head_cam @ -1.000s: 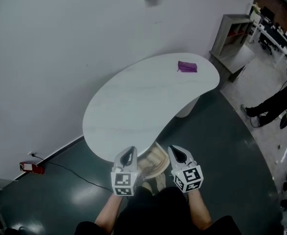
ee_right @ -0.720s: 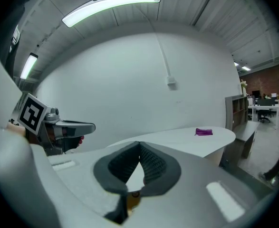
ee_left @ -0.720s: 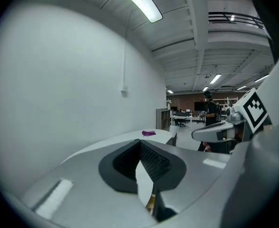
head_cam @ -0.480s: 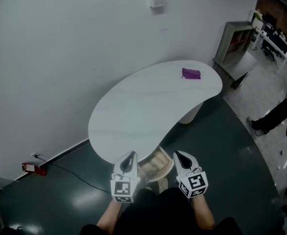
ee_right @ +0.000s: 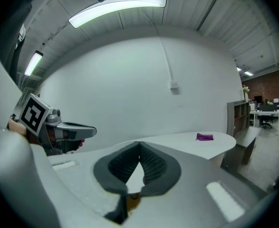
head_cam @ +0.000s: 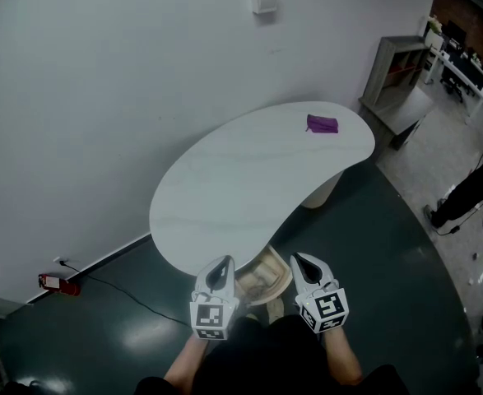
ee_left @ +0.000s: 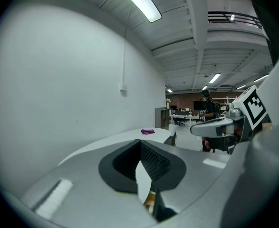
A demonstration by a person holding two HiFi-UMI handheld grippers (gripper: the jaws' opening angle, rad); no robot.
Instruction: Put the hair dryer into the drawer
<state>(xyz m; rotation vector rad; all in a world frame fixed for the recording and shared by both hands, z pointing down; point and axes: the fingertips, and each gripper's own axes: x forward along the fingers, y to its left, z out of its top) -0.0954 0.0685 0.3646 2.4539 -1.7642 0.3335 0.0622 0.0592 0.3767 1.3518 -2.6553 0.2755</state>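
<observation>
A small purple object [head_cam: 322, 124] lies at the far right end of the white curved table [head_cam: 241, 179]; it also shows as a purple object [ee_left: 148, 131] in the left gripper view and as a purple object [ee_right: 205, 137] in the right gripper view. I cannot tell what it is. My left gripper [head_cam: 219, 263] and right gripper [head_cam: 300, 257] hover side by side at the table's near edge, far from it. The left gripper [ee_left: 140, 144] and the right gripper [ee_right: 139, 145] are both shut, pads meeting, with nothing held. No drawer is clearly in view.
A light wooden piece [head_cam: 262, 274] sits under the table's near edge between the grippers. A red item [head_cam: 58, 283] with a cable lies on the dark floor at the left. A grey shelf unit [head_cam: 393, 68] and a person's leg [head_cam: 467, 192] are at the right.
The head view has shifted, so the table sits slightly lower and further right in the picture. Both grippers stay shut at the near edge. The person at the right has moved toward the picture's edge.
</observation>
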